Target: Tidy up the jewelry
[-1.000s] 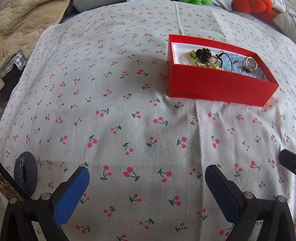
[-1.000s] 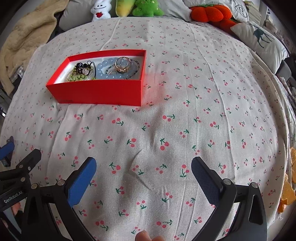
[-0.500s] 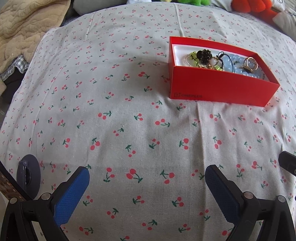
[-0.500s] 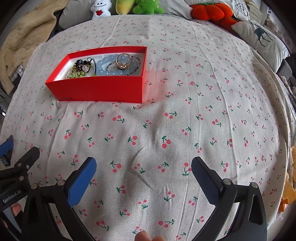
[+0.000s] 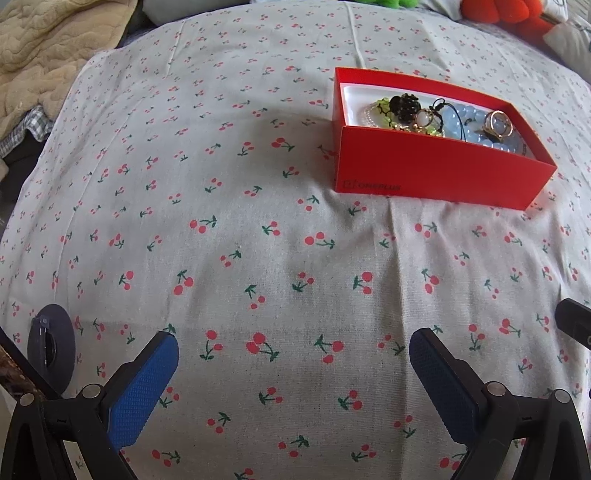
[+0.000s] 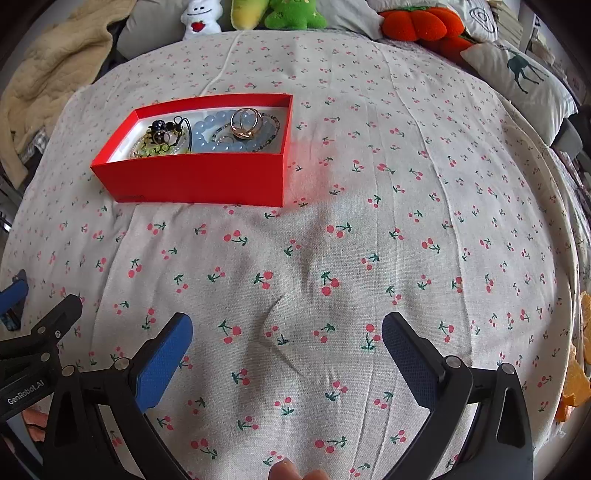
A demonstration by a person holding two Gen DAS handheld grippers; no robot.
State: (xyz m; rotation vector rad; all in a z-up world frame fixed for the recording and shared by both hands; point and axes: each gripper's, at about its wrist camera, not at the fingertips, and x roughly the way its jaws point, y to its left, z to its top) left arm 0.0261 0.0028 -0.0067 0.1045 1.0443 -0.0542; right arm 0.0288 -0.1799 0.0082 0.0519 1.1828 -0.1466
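A red box [image 5: 436, 170] [image 6: 199, 177] stands on the cherry-print cloth. It holds a pale blue bead bracelet [image 5: 469, 122] [image 6: 210, 129], gold rings [image 5: 496, 125] [image 6: 245, 123], a green bead piece [image 6: 159, 147] and a black bead piece [image 5: 404, 105] [image 6: 160, 127]. My left gripper [image 5: 291, 354] is open and empty, low over the cloth, well in front and to the left of the box. My right gripper [image 6: 288, 339] is open and empty, in front and to the right of the box.
A beige quilted blanket [image 6: 55, 74] [image 5: 55, 44] lies at the far left. Plush toys [image 6: 295, 14], an orange pumpkin cushion [image 6: 421, 22] and a deer-print pillow [image 6: 517, 77] line the back and right. The left gripper's body [image 6: 33, 354] shows at the right wrist view's left edge.
Both grippers have drifted slightly back from the box, which sits a little lower in both views. Both stay open and empty.
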